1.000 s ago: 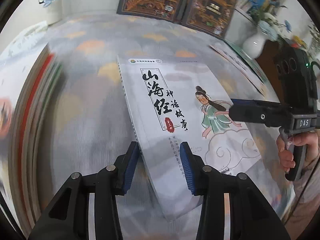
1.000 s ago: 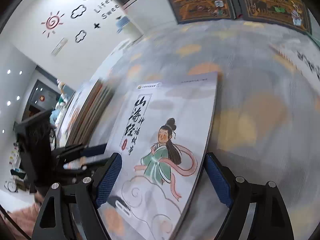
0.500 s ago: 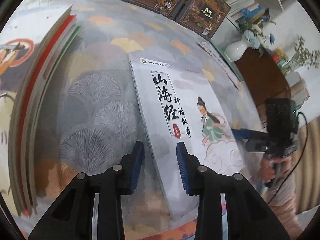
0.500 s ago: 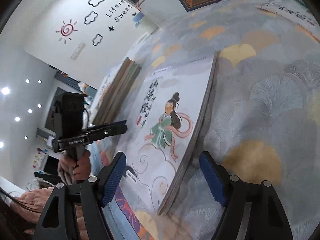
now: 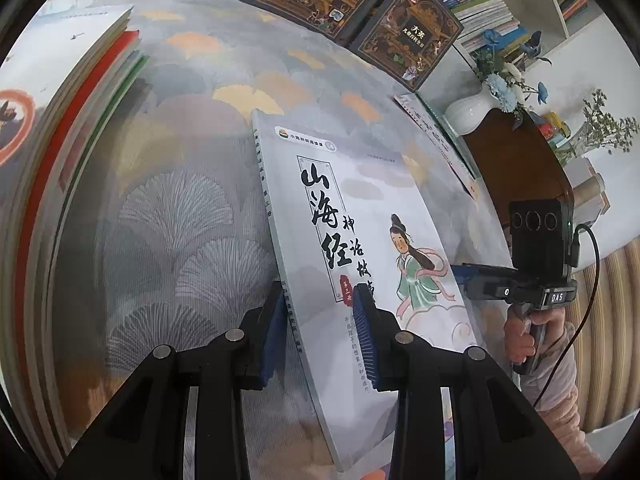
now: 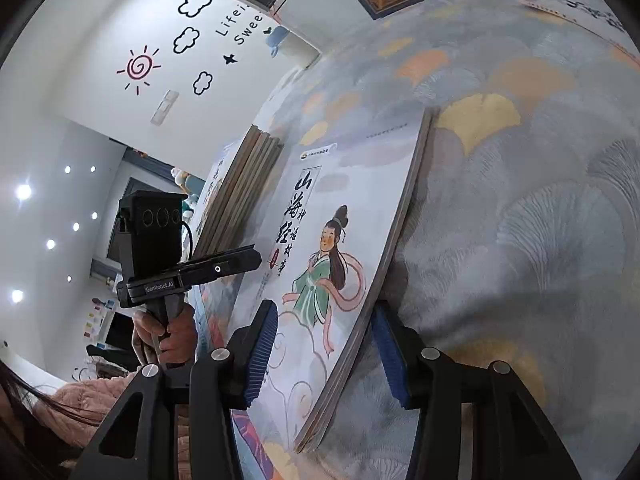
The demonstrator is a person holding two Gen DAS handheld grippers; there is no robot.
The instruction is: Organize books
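Note:
A thin white picture book (image 5: 360,216) with black Chinese title and a girl in green lies tilted over the patterned tablecloth, also shown in the right wrist view (image 6: 340,240). My left gripper (image 5: 322,336) straddles its spine edge near the lower corner, blue pads (image 5: 364,340) a little apart on either side. My right gripper (image 6: 324,352) straddles the opposite page edge, jaws wider than the book. Each gripper shows in the other's view, the right one (image 5: 480,276) and the left one (image 6: 240,260). The book's far side looks lifted.
A stack of books (image 5: 68,128) lies at the left, also seen in the right wrist view (image 6: 240,184). Two dark boxed encyclopedias (image 5: 360,12) stand at the back. Another thin book (image 5: 440,140) lies at the right near a white vase (image 5: 468,112).
Both grippers have closed in on the book's opposite edges and narrowed. The book has risen off the cloth and tilted; both cameras have pulled back and upward.

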